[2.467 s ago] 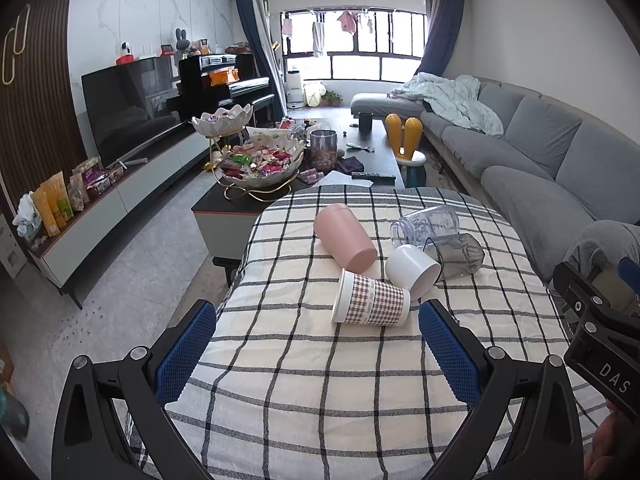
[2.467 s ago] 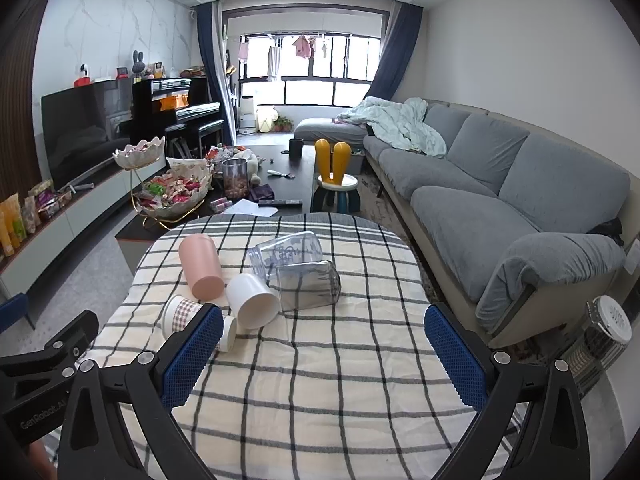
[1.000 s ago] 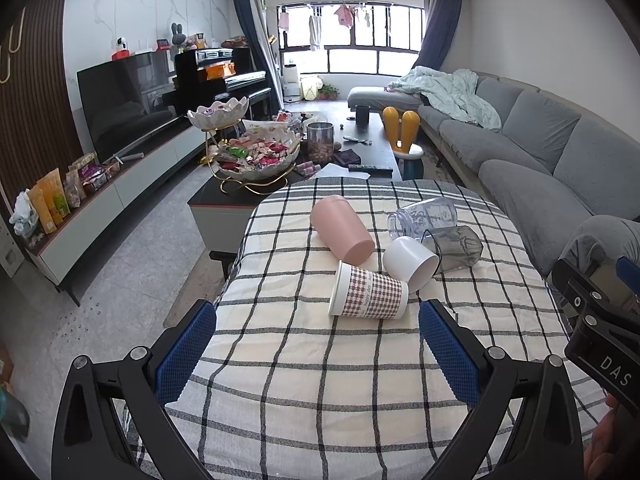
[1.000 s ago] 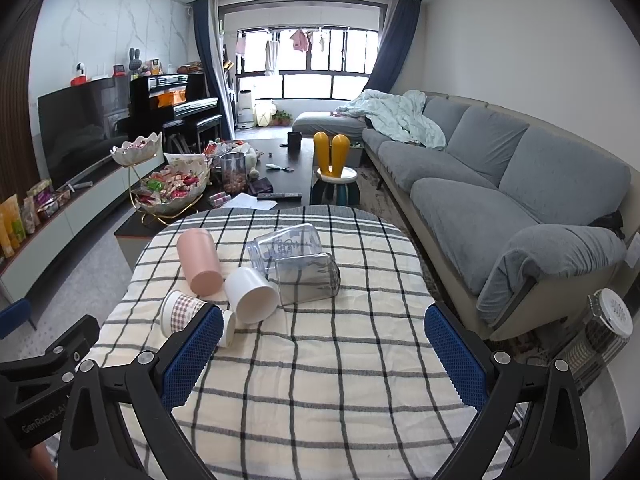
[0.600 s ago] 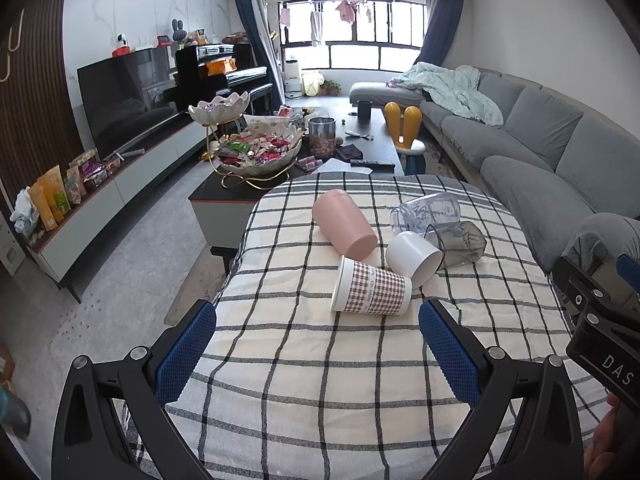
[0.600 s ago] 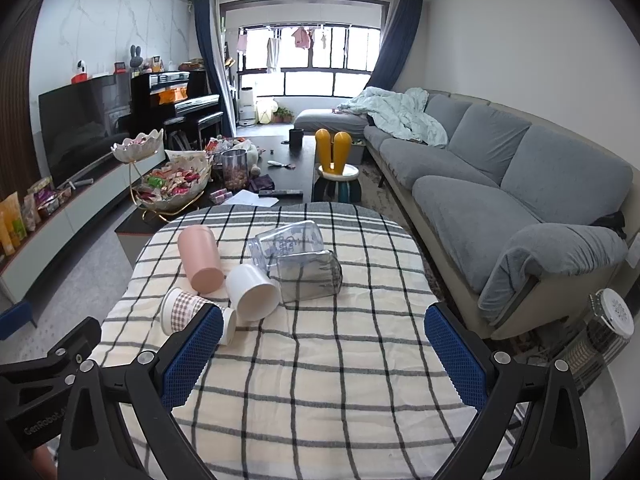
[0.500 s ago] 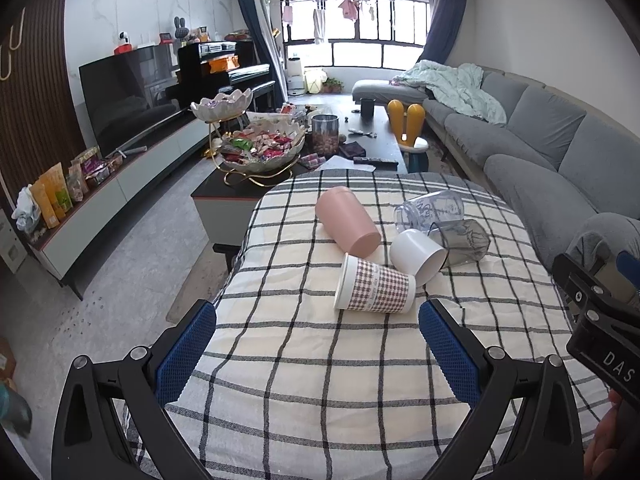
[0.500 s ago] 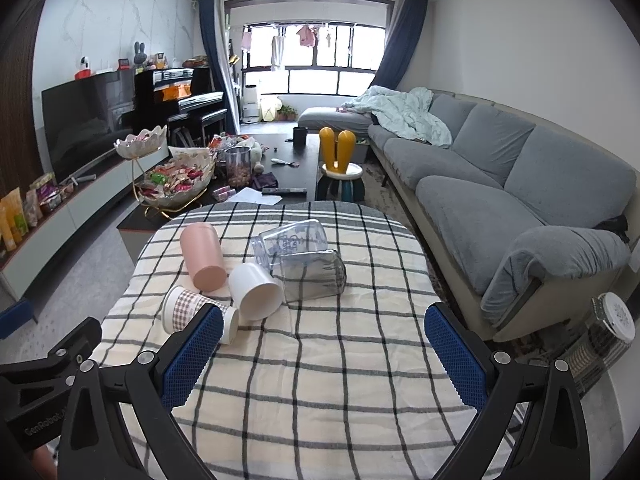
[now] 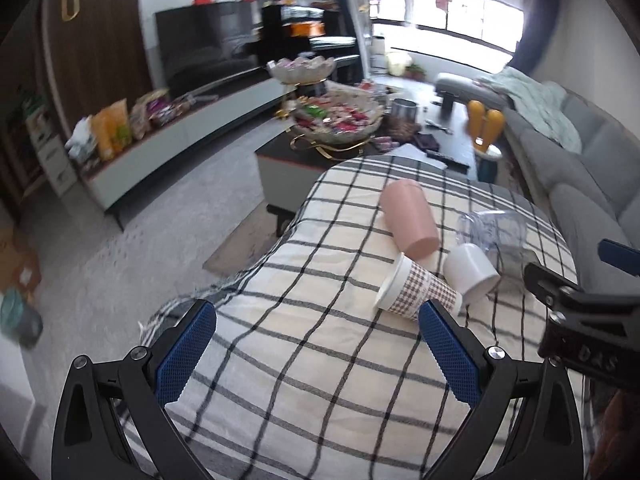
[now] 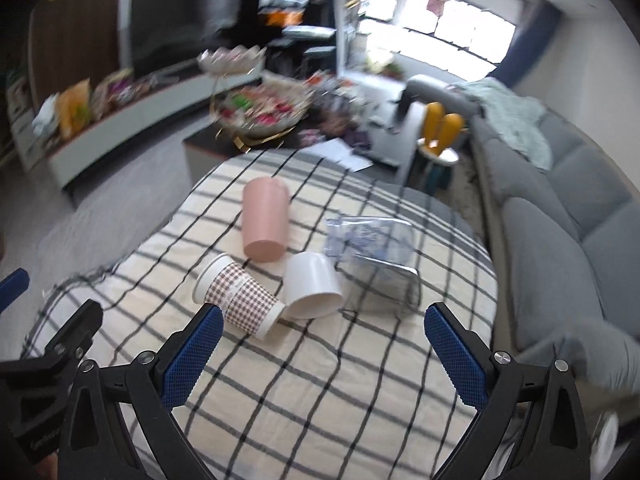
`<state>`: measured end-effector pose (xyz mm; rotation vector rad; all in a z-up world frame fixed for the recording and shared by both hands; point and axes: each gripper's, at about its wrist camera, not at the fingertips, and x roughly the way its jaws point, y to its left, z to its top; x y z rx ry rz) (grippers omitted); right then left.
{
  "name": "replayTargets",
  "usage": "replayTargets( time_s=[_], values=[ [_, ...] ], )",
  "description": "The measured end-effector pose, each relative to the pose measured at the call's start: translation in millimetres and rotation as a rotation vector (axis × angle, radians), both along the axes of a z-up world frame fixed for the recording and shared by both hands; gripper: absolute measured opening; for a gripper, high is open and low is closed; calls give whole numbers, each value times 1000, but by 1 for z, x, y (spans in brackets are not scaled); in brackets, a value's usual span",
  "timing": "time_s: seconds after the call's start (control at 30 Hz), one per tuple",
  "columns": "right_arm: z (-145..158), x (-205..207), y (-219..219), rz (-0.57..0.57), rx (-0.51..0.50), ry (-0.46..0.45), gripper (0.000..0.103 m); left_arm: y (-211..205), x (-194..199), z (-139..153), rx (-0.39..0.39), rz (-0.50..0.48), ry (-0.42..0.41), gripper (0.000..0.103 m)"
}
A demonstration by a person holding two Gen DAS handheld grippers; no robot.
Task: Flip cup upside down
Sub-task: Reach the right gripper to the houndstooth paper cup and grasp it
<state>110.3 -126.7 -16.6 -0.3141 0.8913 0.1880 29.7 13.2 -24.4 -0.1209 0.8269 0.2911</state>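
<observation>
The right hand-held gripper (image 10: 320, 352) hangs over the near part of the bench with its jaws spread wide and nothing between them; the left hand-held gripper (image 9: 316, 352) is likewise wide and empty, off to the left side. Just ahead of the right one, five cups lie on their sides in a tight cluster: a checked paper cup (image 10: 238, 294), a white cup (image 10: 314, 286) touching it, a pink cup (image 10: 266, 220) behind, and two clear cups (image 10: 370, 236), one smoky (image 10: 384, 284).

The likely trouble is crowding. Closing on one cup could nudge its neighbours, and round cups on their sides may roll toward the bench edge. The paper cup looks soft and could crush under a hard squeeze; the clear ones look slippery.

The bench (image 10: 320, 408) wears a loose checked cloth, which could bunch or slide. Around it are a grey sofa (image 10: 560, 216), a coffee table (image 9: 292, 152) with a sweets bowl, and a television (image 9: 200, 48).
</observation>
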Motion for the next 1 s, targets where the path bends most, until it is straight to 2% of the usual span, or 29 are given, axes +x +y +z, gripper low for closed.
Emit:
replayTargets(
  time_s=[0.2, 0.37, 0.47, 0.63, 0.73, 0.87, 1.0],
  values=[
    [-15, 36, 39, 178, -108, 150, 100, 14, 11, -24, -78, 107, 150, 103],
    [-40, 52, 81, 355, -221, 257, 99, 26, 14, -46, -132, 197, 254, 103],
    [-60, 62, 100, 419, -283, 326, 94, 32, 16, -59, -156, 230, 308, 103],
    [-92, 73, 118, 481, -372, 433, 92, 35, 20, -76, -191, 244, 380, 103],
    [-106, 74, 125, 504, -414, 460, 91, 38, 23, -84, -208, 252, 403, 103],
    [-125, 82, 127, 502, -429, 501, 88, 38, 30, -95, -218, 250, 435, 103],
    [-140, 88, 129, 489, -417, 531, 79, 40, 34, -104, -226, 255, 460, 103]
  ],
)
